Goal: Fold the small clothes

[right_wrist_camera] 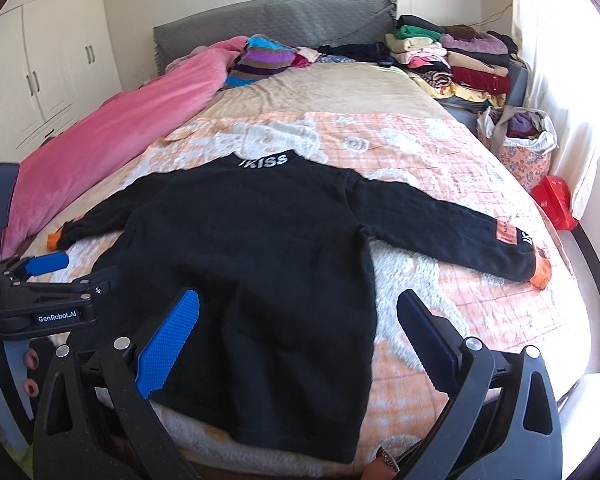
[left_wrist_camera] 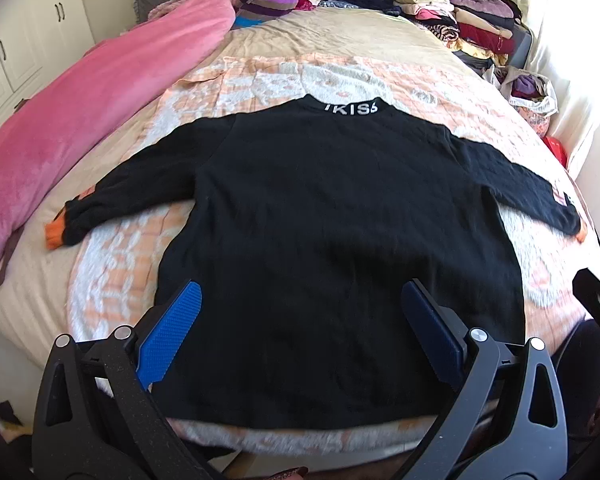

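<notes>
1. Sweater (left_wrist_camera: 332,240), black with orange cuffs, is lying flat and back-up on the bed (left_wrist_camera: 340,52), sleeves spread out to both sides, hem toward the camera; that layout is readying it for folding.
2. Left tool (left_wrist_camera: 300,320) is hovering over the hem area, jaws spread wide, gripping nothing.
3. Right tool (right_wrist_camera: 296,328) is likewise hanging wide apart and empty near the hem's right side.
4. Right sleeve cuff (right_wrist_camera: 540,272) is reaching close to the bed's edge; the pink quilt (left_wrist_camera: 80,120) is crowding the left sleeve, while open blanket (right_wrist_camera: 360,136) beyond the collar is leaving room.
</notes>
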Demonstrator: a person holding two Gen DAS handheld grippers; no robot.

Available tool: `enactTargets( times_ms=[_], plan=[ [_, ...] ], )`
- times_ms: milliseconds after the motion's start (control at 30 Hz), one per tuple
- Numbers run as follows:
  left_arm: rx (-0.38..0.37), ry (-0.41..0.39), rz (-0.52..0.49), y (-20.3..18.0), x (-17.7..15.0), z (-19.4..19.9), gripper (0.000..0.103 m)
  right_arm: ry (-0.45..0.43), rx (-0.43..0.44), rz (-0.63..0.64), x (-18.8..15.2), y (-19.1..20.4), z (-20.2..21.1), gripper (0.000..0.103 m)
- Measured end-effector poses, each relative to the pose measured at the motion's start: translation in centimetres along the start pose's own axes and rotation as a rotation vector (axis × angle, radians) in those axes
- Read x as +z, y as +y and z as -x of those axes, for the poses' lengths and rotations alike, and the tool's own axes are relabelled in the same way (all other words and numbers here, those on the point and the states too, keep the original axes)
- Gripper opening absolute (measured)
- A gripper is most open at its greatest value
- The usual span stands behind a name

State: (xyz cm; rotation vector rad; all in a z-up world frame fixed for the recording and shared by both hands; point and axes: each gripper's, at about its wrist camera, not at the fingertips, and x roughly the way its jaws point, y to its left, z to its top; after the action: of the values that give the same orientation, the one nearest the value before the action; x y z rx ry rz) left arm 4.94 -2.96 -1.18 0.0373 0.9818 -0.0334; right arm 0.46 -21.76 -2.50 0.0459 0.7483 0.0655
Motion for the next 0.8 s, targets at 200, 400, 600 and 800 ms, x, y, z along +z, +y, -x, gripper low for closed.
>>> enactTargets(
  times_ms=[200, 400, 600, 800],
  plan=[
    [-0.002, -0.014, 0.006, -0.7, 2.5, -1.7, 0.094, -0.023, -0.062, -0.036, 1.9, -2.7, -1.8, 0.099],
    [-0.009, -0.005, 0.016, -1.4, 4.4, -3.6, 0.094, -0.011, -0.121, -0.086, 3.2, -6.0, -4.6, 0.099],
    [-0.013, 0.006, 0.020, -1.9, 5.9, -6.1, 0.094, -0.001, -0.184, -0.194, 4.3, -11.3, -7.7, 0.099],
    [-0.011, 0.036, 0.010, -2.5, 7.2, -8.9, 0.094, 0.033, -0.297, -0.287, 5.0, -17.2, -10.6, 0.099]
  ],
)
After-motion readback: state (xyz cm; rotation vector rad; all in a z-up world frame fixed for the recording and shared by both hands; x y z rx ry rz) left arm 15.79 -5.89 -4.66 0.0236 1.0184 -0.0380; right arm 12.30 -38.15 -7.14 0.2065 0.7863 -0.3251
